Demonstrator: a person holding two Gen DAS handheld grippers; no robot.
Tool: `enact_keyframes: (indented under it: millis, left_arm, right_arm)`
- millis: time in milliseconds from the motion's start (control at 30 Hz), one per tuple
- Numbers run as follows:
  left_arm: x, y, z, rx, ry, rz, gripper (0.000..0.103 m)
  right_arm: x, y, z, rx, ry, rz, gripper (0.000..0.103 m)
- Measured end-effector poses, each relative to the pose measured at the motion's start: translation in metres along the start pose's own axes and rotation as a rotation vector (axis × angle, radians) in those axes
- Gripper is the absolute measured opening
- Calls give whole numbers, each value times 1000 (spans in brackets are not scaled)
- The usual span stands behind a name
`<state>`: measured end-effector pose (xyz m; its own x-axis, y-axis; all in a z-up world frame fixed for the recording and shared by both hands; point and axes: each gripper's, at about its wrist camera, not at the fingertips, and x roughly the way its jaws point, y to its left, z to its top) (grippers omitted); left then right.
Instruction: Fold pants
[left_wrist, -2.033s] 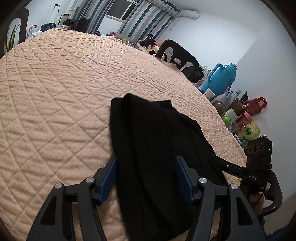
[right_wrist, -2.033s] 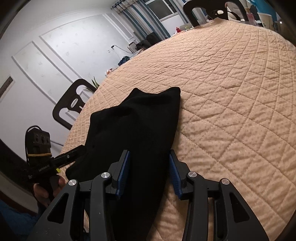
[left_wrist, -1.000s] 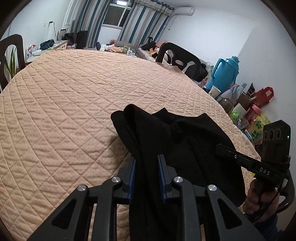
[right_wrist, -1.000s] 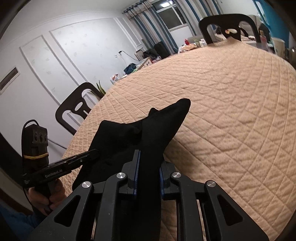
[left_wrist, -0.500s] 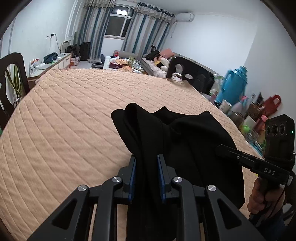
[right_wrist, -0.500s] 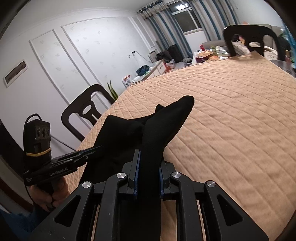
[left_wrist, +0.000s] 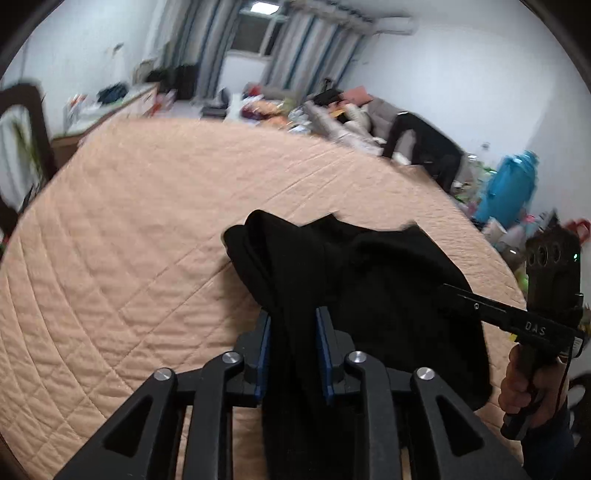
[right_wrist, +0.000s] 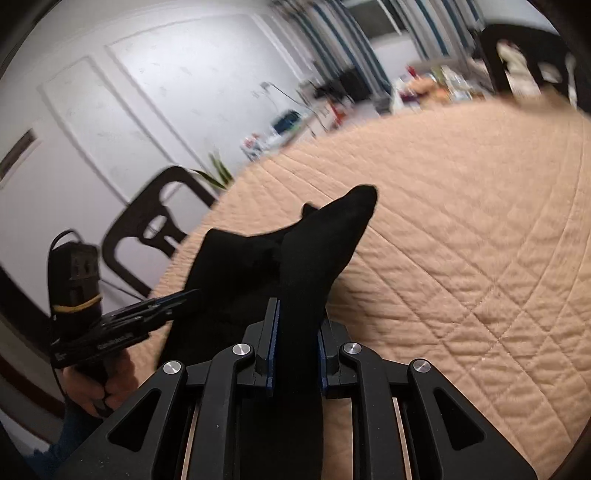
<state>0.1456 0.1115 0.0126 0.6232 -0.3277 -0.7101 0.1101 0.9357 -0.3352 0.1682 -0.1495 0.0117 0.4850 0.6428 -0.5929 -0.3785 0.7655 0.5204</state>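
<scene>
Now my left gripper (left_wrist: 292, 325) has the black pants (left_wrist: 369, 295) between its two blue pads (left_wrist: 263, 350), and the cloth fills the whole gap there, so I say the pads pinch a thick bunch of fabric; these jaws have just been opening a little, but the fabric is between them and does not slip out. From this pinch the pants rise forward as a rounded fold and then spread to the right in loose waves, hanging above the peach quilted cover (left_wrist: 129, 258), which lies under everything. My right gripper (right_wrist: 295, 314) holds another part of the same pants (right_wrist: 314, 258): its blue pads (right_wrist: 274, 343) are close together with a dark band of cloth pressed between them, and the band runs away from the jaws to a pointed tip over the quilted cover (right_wrist: 480, 240). To the left of that band the rest of the cloth sags down toward my other gripper (right_wrist: 162, 306), held by my left hand (right_wrist: 107, 384). In the left view I see my right gripper (left_wrist: 458, 299) come from the right side with its tip buried in the edge of the pants, and my right hand (left_wrist: 524, 380) around its handle. A black chair (right_wrist: 147, 229) stands beside the cover, near the white wall. Both views are blurred.
</scene>
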Motion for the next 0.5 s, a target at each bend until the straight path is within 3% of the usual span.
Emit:
enact_keyframes:
  millis: [100, 233, 367, 500]
  left_arm:
    - [-1, 15, -10, -45, -11, -45, 36]
    - [-17, 11, -17, -26, -38, 15, 33]
    - [-44, -11, -24, 34, -99, 8, 34]
    - [-57, -31, -43, 96, -114, -21, 34]
  right_arm:
    - [9, -23, -6, 48, 25, -30, 23]
    - [-9, -25, -13, 47, -18, -92, 25]
    - [-39, 7, -16, -67, -101, -135, 25]
    - [-40, 42, -40, -212, -59, -138, 25]
